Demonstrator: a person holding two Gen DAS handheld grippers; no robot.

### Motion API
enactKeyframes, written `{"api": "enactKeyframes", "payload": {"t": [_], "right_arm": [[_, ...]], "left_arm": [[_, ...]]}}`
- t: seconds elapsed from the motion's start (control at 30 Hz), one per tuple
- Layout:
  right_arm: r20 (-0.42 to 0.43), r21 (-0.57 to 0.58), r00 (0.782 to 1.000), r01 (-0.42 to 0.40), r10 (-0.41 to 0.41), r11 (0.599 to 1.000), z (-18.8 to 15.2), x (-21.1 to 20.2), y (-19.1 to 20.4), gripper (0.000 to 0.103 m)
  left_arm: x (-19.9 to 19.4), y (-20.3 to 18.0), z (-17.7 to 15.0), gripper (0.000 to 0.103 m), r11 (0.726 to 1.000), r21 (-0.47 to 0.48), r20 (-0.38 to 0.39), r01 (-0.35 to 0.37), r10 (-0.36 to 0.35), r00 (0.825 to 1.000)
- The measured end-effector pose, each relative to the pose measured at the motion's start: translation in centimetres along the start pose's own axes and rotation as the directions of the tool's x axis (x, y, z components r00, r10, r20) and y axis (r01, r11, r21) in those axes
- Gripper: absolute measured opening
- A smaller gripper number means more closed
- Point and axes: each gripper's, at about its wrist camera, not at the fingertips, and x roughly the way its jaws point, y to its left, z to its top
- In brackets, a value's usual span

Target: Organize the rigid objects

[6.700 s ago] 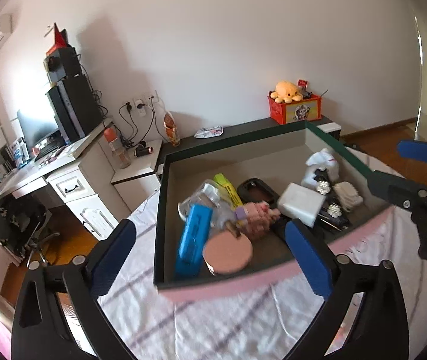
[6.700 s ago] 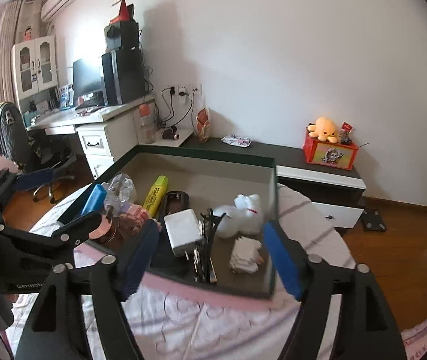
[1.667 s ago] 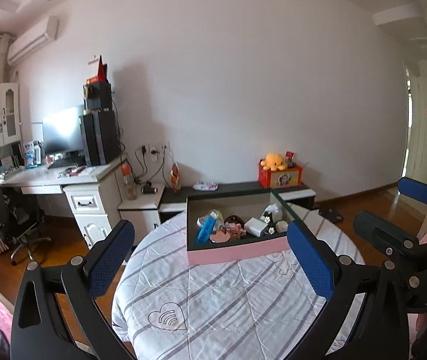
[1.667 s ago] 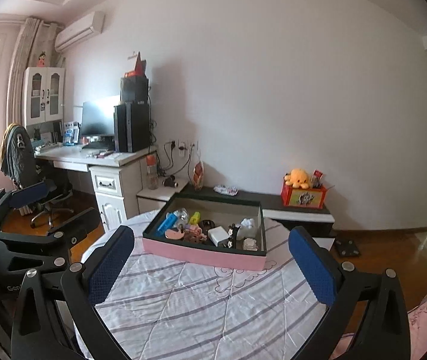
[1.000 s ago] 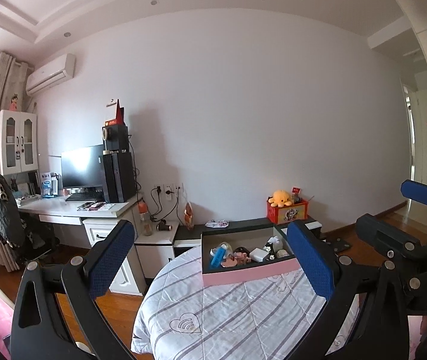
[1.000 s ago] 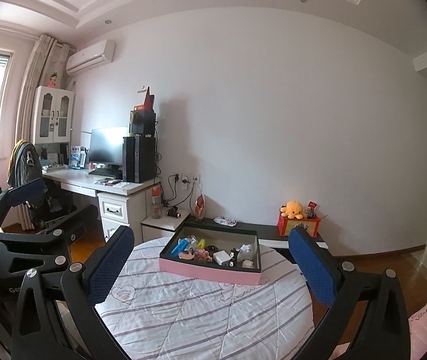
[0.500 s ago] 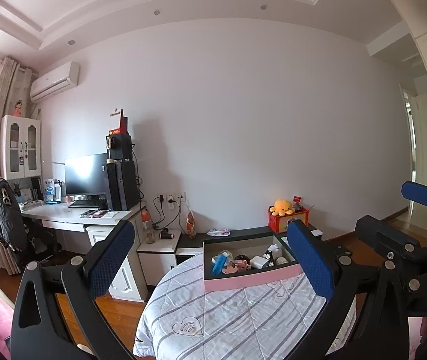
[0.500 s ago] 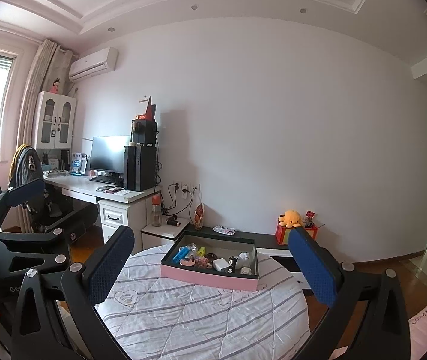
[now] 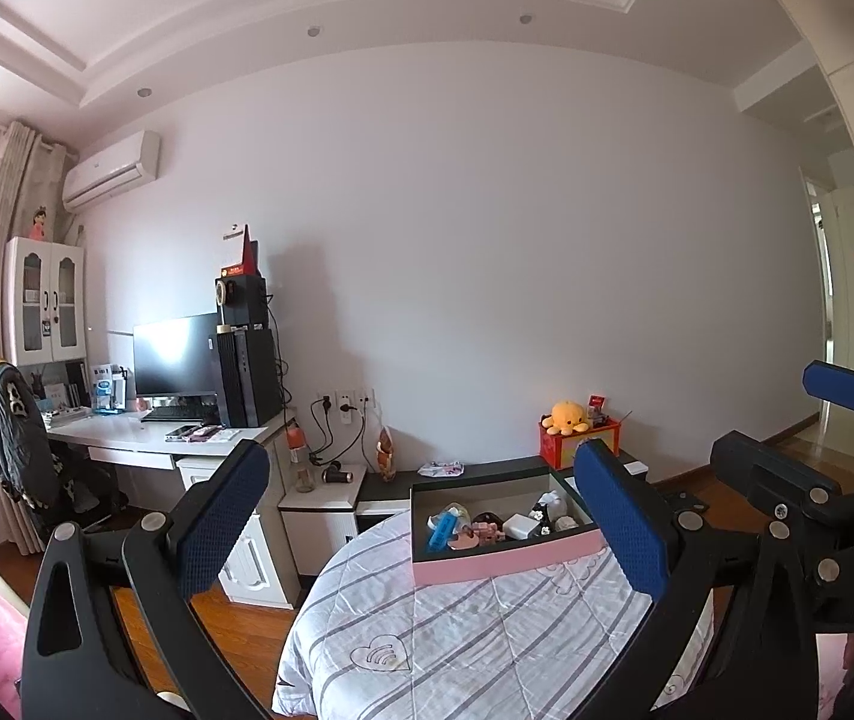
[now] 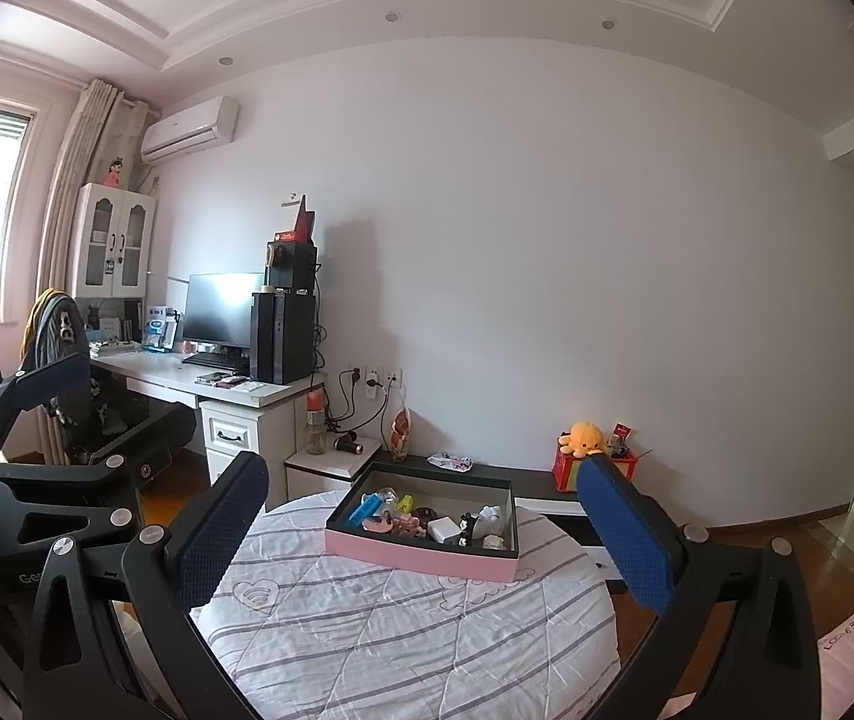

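A round table point(image 10: 403, 630) under a grey-striped quilted cloth fills the lower middle of both views. On its far side sits a long, shallow pink-sided box point(image 10: 421, 561) with a dark rim; in the right wrist view its long axis runs left to right, parallel to the back wall, the left end slightly farther off. Inside lie the rigid items: a blue case point(image 10: 365, 507) at the left end, tilted with its long side pointing toward the far left corner, a yellow-green marker point(image 10: 405, 503), a white charger block point(image 10: 443, 529) near the middle, and white figures point(image 10: 490, 519) toward the right end. Smaller pieces between them are too small to tell.

Compared with 6.7 seconds ago, when the box filled both views just beyond the fingertips, both grippers are now pulled far back and raised, so the whole table and room show; the box contents look unchanged.

The left gripper point(image 9: 421, 522) is spread wide and holds nothing. The right gripper point(image 10: 421, 531) is likewise spread wide and empty.

Behind the table stand a white desk point(image 10: 211, 387) with a monitor point(image 10: 223, 309), and a low dark cabinet point(image 9: 475, 477) bearing an orange plush octopus point(image 10: 585, 438). Nothing lies between the grippers and the box.
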Motion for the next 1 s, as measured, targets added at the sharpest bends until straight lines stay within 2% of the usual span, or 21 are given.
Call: {"api": "enactKeyframes", "payload": {"t": [0.47, 1.0], "right_arm": [[0.004, -0.008, 1.0, -0.001, 0.001, 1.0, -0.18, -0.19, 0.1, 0.103], [0.002, -0.014, 1.0, -0.004, 0.004, 1.0, -0.21, -0.35, 0.21, 0.103]], "left_arm": [[-0.82, 0.28, 0.15, 0.103, 1.0, -0.002, 0.04, -0.006, 0.006, 0.999], [-0.76, 0.59, 0.03, 0.103, 1.0, -0.003, 0.032, -0.007, 0.007, 0.999]]}}
